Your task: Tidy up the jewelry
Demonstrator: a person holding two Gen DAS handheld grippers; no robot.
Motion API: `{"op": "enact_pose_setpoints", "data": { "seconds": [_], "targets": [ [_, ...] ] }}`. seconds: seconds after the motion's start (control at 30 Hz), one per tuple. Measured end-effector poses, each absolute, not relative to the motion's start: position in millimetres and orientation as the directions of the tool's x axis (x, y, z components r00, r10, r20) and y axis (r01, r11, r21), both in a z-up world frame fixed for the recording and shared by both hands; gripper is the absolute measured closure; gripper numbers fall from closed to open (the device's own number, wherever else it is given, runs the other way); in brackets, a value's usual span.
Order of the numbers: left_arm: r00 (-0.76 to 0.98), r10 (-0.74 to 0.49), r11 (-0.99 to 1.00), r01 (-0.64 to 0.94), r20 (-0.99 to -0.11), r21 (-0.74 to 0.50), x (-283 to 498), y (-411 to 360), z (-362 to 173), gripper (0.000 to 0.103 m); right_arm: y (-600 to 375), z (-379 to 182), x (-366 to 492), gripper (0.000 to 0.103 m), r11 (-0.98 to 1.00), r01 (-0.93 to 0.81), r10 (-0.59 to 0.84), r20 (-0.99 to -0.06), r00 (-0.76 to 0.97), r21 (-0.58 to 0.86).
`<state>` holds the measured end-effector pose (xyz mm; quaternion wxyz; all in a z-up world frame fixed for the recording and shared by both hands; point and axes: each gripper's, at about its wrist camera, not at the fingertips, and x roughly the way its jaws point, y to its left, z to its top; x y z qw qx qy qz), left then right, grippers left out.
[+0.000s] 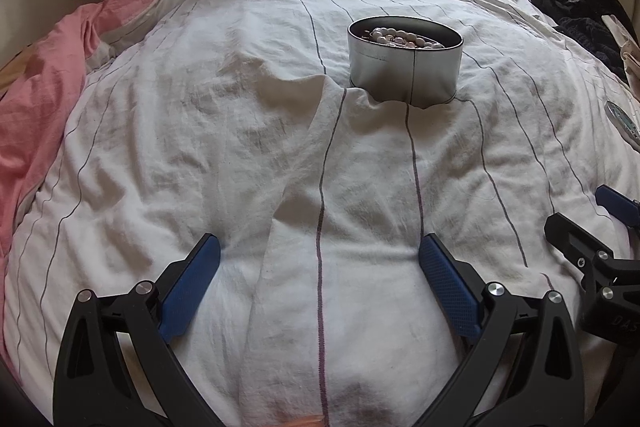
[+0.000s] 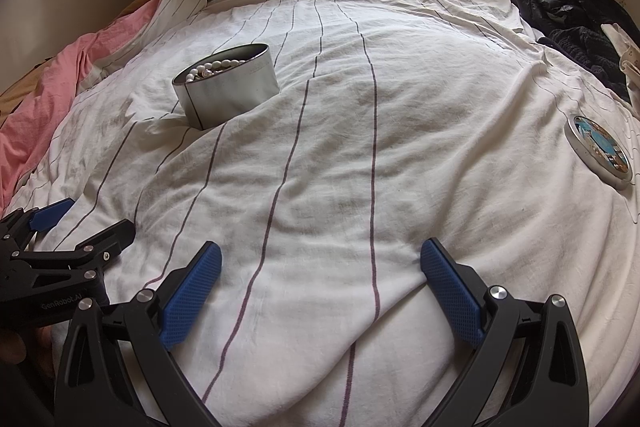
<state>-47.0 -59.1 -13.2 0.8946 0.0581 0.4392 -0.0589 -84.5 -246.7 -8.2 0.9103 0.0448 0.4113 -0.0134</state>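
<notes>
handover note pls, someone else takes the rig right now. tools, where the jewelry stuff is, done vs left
Left tool: open, empty, low over the striped sheet.
Right tool: open, empty, beside the left one.
Tin: lid off, standing on the sheet ahead of both tools, nearer the left one. A bead string and other pieces lie inside.
Lid: flat on the sheet, far right, picture side up.
Done: no loose jewelry shows on the sheet; it looks to be all in the tin.
Left: probably fetch the lid with the right tool and close the tin.
</notes>
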Motion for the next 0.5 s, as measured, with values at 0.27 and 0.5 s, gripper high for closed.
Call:
{"op": "enact_pose_setpoints", "data": {
  "seconds": [0.27, 0.5],
  "targets": [
    [0.608, -0.053, 0.986, 0.156, -0.792, 0.055, -47.3, -59.5, -13.4, 0.007, -246.4, -8.3, -84.4, 0.007, 0.996, 0.061, 0.012, -0.750, 0.661, 0.070],
    [0.608, -0.051, 0.986, 0.156, -0.792, 0.057, -47.4, -59.9, -12.8, 0.007, -245.9, -9.4, -83.6, 0.007, 0.996, 0.063, 0.002, -0.755, 0.656, 0.057]
  ]
}}
